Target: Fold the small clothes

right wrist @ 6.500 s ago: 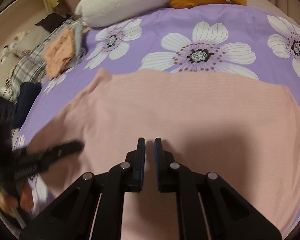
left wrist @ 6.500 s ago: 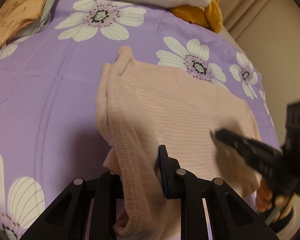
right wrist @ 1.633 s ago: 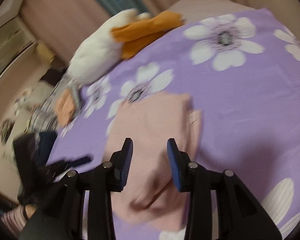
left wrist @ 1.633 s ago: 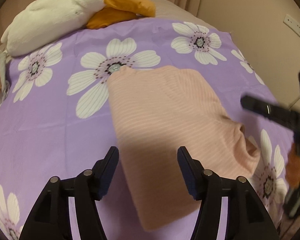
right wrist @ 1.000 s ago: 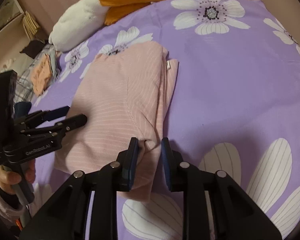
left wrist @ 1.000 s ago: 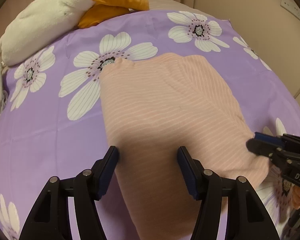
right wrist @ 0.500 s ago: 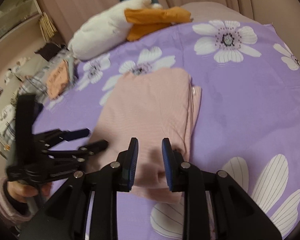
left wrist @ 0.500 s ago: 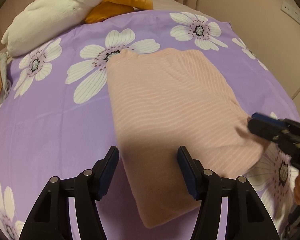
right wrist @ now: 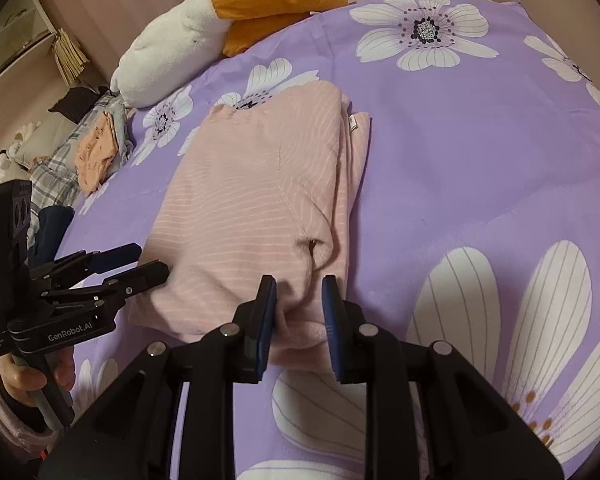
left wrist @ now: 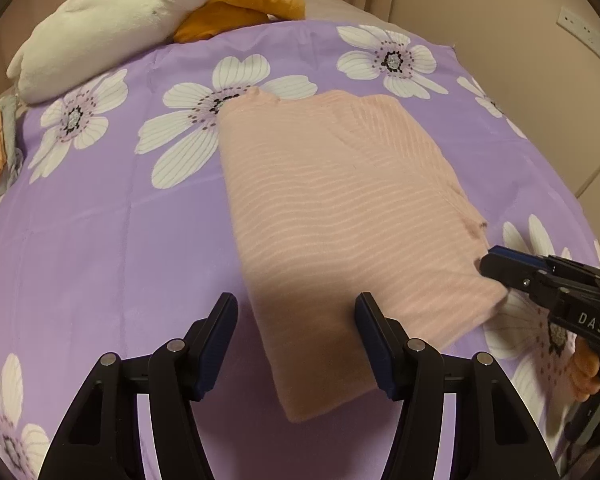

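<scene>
Pink ribbed garment lies folded into a rough rectangle on the purple floral sheet. Left gripper gapes wide over its near edge, holding nothing. Right gripper is part-open, 2 fingers straddling a bunched corner.

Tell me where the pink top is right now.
The pink top lies folded mid-bedspread, between the open left gripper and right gripper, below the plush duck.
</scene>
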`<move>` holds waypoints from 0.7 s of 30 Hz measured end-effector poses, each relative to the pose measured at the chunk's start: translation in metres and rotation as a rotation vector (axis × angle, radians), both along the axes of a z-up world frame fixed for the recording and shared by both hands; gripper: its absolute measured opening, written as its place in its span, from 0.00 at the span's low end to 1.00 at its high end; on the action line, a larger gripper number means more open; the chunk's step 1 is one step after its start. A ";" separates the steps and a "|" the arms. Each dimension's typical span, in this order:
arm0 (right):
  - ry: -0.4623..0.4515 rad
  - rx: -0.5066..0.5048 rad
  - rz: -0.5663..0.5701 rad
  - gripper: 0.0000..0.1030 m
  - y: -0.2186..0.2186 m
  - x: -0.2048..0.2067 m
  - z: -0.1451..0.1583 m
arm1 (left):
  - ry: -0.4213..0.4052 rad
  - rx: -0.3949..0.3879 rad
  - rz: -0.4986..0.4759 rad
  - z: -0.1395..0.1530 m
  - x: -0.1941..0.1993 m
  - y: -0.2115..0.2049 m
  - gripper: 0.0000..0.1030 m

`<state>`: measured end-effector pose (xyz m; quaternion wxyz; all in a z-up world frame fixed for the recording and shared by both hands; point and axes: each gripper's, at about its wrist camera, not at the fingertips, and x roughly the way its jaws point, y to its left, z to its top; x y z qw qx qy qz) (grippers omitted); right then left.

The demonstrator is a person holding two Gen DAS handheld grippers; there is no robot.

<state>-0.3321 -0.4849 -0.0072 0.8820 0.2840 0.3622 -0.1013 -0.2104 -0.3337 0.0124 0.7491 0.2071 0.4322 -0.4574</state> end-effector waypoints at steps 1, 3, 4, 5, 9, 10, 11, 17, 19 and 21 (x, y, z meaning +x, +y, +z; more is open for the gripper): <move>-0.006 0.009 -0.002 0.29 0.000 -0.003 0.000 | -0.001 -0.002 0.000 0.001 0.000 0.002 0.58; -0.015 0.028 -0.007 0.41 -0.001 -0.007 0.001 | -0.001 -0.006 0.001 0.004 0.000 0.004 0.58; -0.018 0.033 -0.013 0.51 -0.001 -0.010 0.002 | 0.002 -0.008 0.004 0.005 0.001 0.006 0.58; -0.023 0.038 -0.021 0.54 -0.002 -0.012 0.003 | 0.006 -0.013 0.007 0.006 0.002 0.006 0.58; -0.055 0.083 -0.039 0.57 -0.009 -0.021 0.006 | 0.049 -0.029 0.033 0.009 0.013 0.011 0.58; -0.062 0.100 -0.046 0.59 -0.011 -0.023 0.006 | 0.061 -0.032 0.041 0.008 0.016 0.012 0.58; -0.067 0.110 -0.049 0.59 -0.013 -0.024 0.006 | 0.073 -0.036 0.048 0.008 0.018 0.013 0.58; -0.098 0.197 -0.075 0.63 -0.022 -0.026 0.004 | 0.112 -0.051 0.077 0.008 0.027 0.017 0.58; -0.100 0.211 -0.083 0.63 -0.024 -0.026 0.003 | 0.114 -0.055 0.081 0.008 0.028 0.017 0.58; -0.103 0.214 -0.085 0.63 -0.024 -0.026 0.004 | 0.112 -0.056 0.082 0.008 0.028 0.018 0.58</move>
